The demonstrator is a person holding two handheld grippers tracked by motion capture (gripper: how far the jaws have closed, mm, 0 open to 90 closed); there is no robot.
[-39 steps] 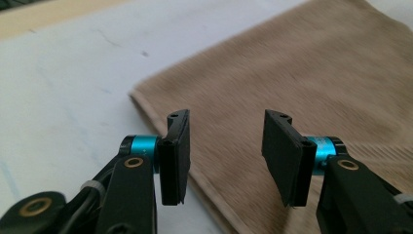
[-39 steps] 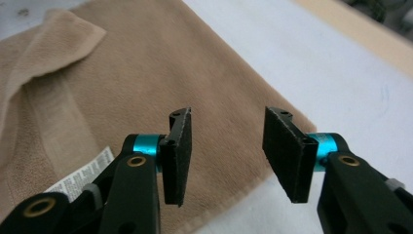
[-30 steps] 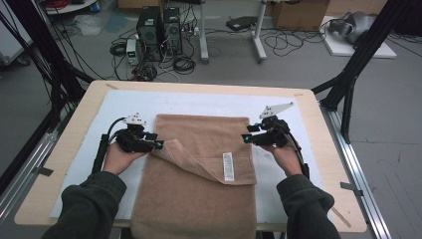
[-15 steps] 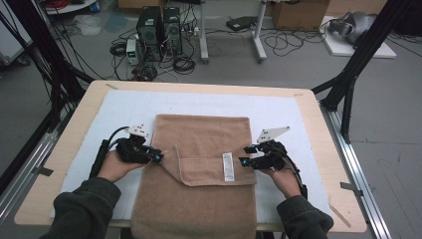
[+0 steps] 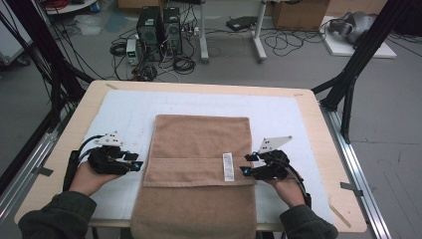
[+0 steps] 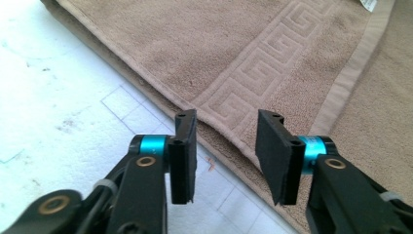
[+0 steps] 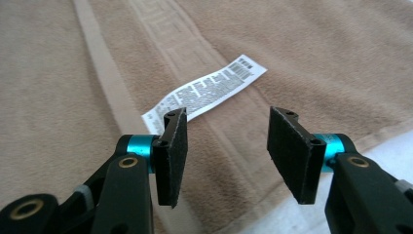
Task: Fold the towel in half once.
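Note:
A brown towel (image 5: 199, 144) lies folded on the white mat, its near end hanging over the table's front edge. Its hem with a white label (image 5: 228, 167) runs across the middle. My left gripper (image 5: 137, 163) rests just off the towel's left edge. In the left gripper view its jaws (image 6: 226, 141) have just been opening and stand apart over the towel's (image 6: 219, 48) patterned border, pinching nothing. My right gripper (image 5: 246, 168) sits at the towel's right edge. It (image 7: 229, 141) is open above the label (image 7: 204, 92), holding nothing.
The white mat (image 5: 124, 114) covers most of the wooden table (image 5: 308, 99), with bare strips either side of the towel. Black frame legs stand at the table's back corners. Beyond it, computers and cables lie on the floor.
The towel's folded-over flap, lifted and skewed a second ago, now lies flat and square. Both grippers came toward the person with its hem, let go, and the left moved outward off the towel.

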